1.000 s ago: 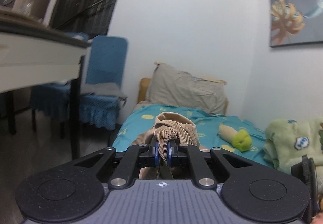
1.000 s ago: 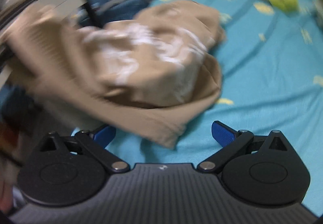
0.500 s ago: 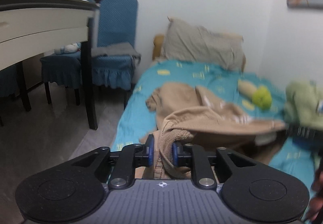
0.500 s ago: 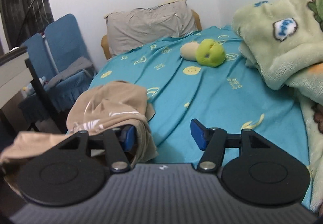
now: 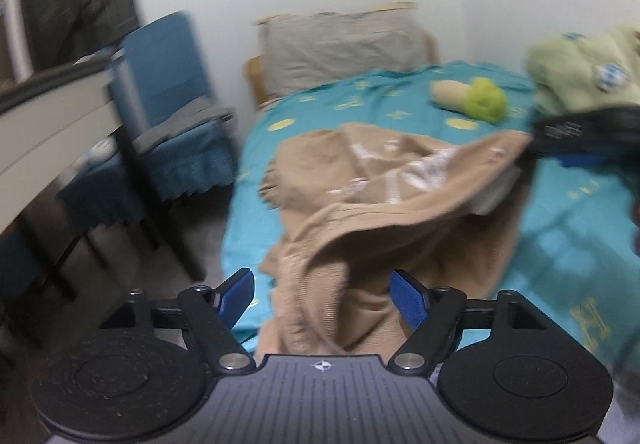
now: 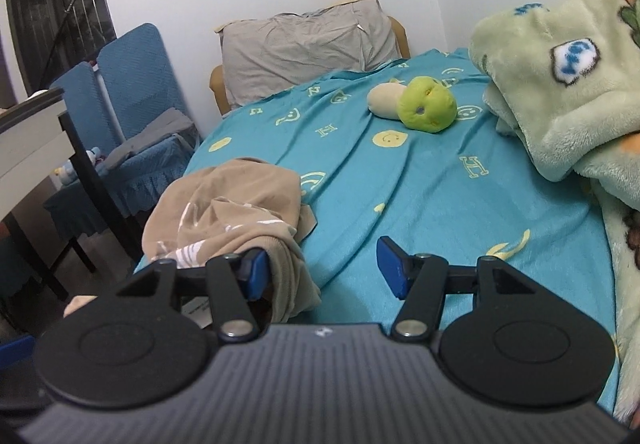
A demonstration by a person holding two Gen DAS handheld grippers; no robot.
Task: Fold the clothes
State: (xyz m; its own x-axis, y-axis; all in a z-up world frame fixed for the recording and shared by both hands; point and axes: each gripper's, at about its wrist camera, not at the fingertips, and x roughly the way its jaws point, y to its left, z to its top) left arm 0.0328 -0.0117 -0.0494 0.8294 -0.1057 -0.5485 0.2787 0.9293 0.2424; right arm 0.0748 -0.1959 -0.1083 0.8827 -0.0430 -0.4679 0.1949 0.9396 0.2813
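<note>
Tan garment (image 5: 384,203) at bed edge (image 5: 236,228)

Both wrist cams face up the bed (image 6: 400,179), sharing the pillow (image 5: 344,43).

The turquoise bedsheet (image 6: 420,179) bears scattered pale yellow capital letters: an "H" (image 6: 474,165) at right near the green blanket, another "H" (image 6: 327,130) nearer the middle, and a "Z" (image 6: 315,90) farther back. No other text is legible.
</note>
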